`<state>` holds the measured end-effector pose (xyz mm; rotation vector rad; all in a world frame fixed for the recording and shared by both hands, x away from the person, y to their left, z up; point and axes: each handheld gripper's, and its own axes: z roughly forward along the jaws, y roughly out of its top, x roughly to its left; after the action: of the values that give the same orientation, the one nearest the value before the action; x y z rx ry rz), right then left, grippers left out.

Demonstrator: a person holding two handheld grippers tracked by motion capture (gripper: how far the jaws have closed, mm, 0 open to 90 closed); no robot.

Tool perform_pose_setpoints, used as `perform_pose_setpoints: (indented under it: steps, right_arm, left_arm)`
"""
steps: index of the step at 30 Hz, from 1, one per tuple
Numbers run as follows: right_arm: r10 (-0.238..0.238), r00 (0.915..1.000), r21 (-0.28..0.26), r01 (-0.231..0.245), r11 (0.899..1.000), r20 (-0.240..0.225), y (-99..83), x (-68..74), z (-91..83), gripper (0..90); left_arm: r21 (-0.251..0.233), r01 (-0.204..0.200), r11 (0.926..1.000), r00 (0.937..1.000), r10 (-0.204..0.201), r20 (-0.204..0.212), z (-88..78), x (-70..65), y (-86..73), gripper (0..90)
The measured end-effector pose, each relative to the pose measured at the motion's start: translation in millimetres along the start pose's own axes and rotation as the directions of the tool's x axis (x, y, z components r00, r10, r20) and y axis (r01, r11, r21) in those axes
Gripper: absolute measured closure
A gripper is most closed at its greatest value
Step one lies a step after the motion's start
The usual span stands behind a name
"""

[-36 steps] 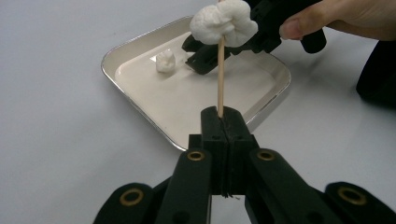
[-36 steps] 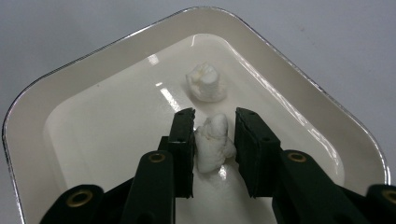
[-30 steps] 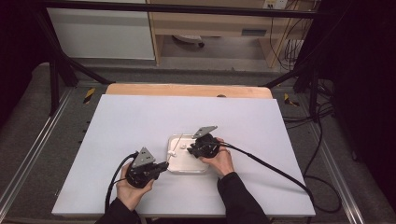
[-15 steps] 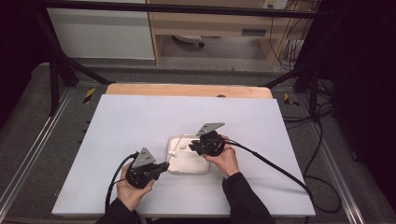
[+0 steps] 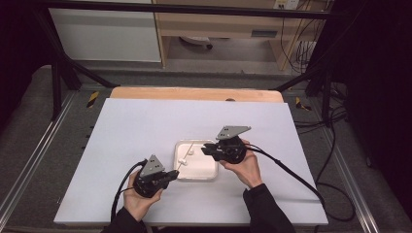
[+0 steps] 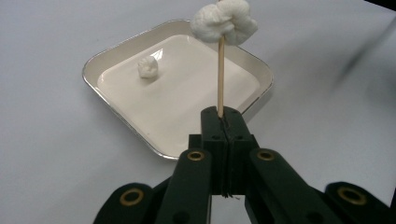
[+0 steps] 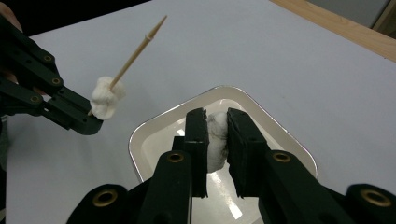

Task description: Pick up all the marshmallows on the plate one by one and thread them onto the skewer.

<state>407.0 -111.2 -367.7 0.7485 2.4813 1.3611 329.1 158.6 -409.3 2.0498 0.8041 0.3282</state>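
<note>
1 marshmallow is sitting on the stick, which the left tongs are pinching tight. Right tongs are squeezing the 2nd marshmallow over the tray & have just been closing on it. Next it's going on the stick, & a 3rd piece is waiting in the tray.

- In the left gripper view, the top of the skewer is cut off by the upper edge, just above the marshmallow threaded on it.
- In the right gripper view, the near side of the tray is hidden behind the black jaws, and much of the marshmallow piece above the tray is covered by the pads.
- In the high view, the marshmallows over the tray are too small to be made out.
</note>
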Motion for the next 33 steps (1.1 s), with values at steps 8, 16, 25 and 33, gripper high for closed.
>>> perform_pose_setpoints:
  steps: [8,16,25,33]
  right_arm:
    - [0.03,0.9994,-0.088,-0.031,0.996,-0.017,-1.4,-1.7,-25.1,78.8]
    - [0.059,0.9965,-0.182,-0.069,0.981,-0.06,6.0,-2.9,-48.5,78.8]
    - [0.07,0.9905,-0.212,-0.094,0.973,-0.119,9.4,0.6,-48.7,78.9]
    - [0.074,0.988,-0.208,-0.101,0.973,-0.136,10.5,1.5,-45.6,78.9]
  left_arm:
    - [0.001,-0.017,0.9999,0.9998,0.017,0.008,0.5,-4.5,1.0,89.1]
    - [0.013,-0.05,0.9987,0.9983,0.049,0.03,4.2,-11.0,1.9,89.1]
    - [0.021,-0.079,0.9966,0.9959,0.078,0.046,7.3,-16.8,3.0,89.1]
    - [0.02,-0.087,0.996,0.9951,0.086,0.05,7.6,-18.3,3.4,89.1]
